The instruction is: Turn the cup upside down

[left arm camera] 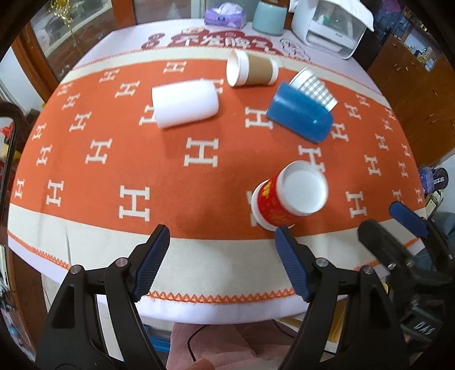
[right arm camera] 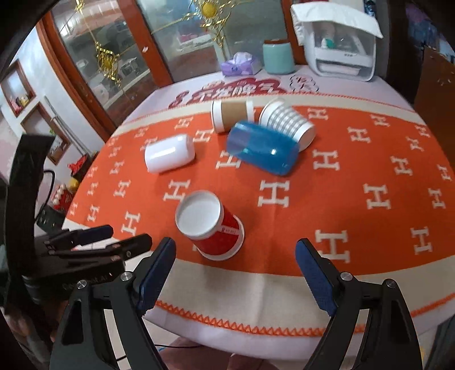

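Note:
A red paper cup (left arm camera: 287, 199) stands upside down on the orange cloth near the front edge, its white base facing up; it also shows in the right wrist view (right arm camera: 212, 227). A white cup (left arm camera: 184, 104), a brown-sleeved paper cup (left arm camera: 251, 69), a blue cup (left arm camera: 301, 113) and a silver-striped cup (left arm camera: 314, 86) lie on their sides farther back. My left gripper (left arm camera: 221, 256) is open and empty, just in front of the red cup. My right gripper (right arm camera: 236, 264) is open and empty, also just in front of it.
An orange cloth with white H marks (left arm camera: 199, 153) covers the round table. At the back stand a tissue pack (left arm camera: 224, 14), a teal canister (left arm camera: 268, 15) and a white appliance (left arm camera: 327, 25). Glass cabinet doors (right arm camera: 128, 51) stand behind the table.

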### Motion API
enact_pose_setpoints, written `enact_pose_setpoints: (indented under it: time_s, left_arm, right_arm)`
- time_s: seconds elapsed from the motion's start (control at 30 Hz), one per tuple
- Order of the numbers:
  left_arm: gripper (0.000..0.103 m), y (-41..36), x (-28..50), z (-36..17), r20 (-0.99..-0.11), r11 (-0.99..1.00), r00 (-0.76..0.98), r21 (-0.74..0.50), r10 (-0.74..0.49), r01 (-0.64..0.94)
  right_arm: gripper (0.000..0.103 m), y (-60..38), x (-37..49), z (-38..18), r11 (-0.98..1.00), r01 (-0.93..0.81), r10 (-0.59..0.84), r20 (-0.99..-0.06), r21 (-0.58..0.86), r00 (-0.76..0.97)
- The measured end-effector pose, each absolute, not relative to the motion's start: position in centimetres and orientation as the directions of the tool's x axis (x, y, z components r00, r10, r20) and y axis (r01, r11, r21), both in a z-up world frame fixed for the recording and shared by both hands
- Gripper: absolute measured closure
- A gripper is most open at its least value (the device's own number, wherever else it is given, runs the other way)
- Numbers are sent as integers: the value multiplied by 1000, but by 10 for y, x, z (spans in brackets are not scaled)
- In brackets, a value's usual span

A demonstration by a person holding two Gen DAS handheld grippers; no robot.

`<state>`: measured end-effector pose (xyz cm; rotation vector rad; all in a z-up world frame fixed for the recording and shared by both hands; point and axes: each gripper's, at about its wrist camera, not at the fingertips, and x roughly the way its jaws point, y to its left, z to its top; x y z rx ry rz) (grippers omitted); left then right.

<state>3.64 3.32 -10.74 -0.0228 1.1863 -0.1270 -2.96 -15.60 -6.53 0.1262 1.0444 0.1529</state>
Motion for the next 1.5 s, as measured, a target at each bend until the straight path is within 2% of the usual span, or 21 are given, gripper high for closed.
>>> enact_pose_setpoints:
  time_s: [0.27, 0.47, 1.5]
  left_arm:
    - [29, 26, 24, -51, -868, 994, 487, -56, -96, 96]
    - [28, 23, 15, -24, -837, 995, 542, -35, -80, 92]
    - [25, 29, 2, -8, -809, 997, 587, -1, -47, 79]
  right_arm:
    - [15, -159, -37, 1, 979, -33, 186, -819, 201, 543]
    - [15, -151, -44, 25, 980, -42, 185, -808, 195, 559]
    - [15, -145, -47, 32, 981, -34, 177, -806, 192, 565]
